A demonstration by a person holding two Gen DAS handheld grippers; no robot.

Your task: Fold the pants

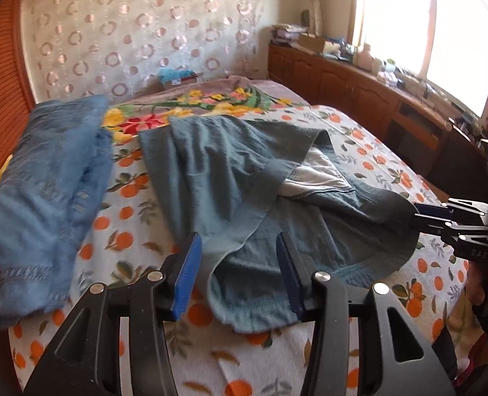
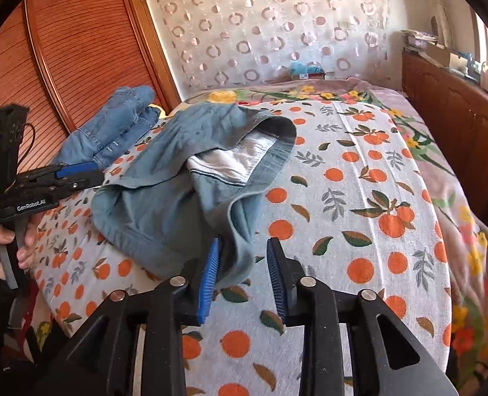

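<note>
Grey-blue pants (image 1: 244, 178) lie crumpled on the bed, the waistband open and the white lining showing; they also show in the right wrist view (image 2: 164, 198). My left gripper (image 1: 240, 264) is open, its blue pads either side of the near hem, just above the cloth. My right gripper (image 2: 244, 264) is open, its pads at the near corner of the pants. In the left wrist view the right gripper (image 1: 419, 217) sits at the right edge of the pants. In the right wrist view the left gripper (image 2: 92, 173) sits at their left edge.
A second pair of blue jeans (image 1: 46, 191) lies folded at the left of the bed, also in the right wrist view (image 2: 118, 125). The bed sheet (image 2: 359, 214) has an orange-fruit print. A wooden cabinet (image 1: 359, 82) runs along the right; a wooden wardrobe (image 2: 62, 49) stands left.
</note>
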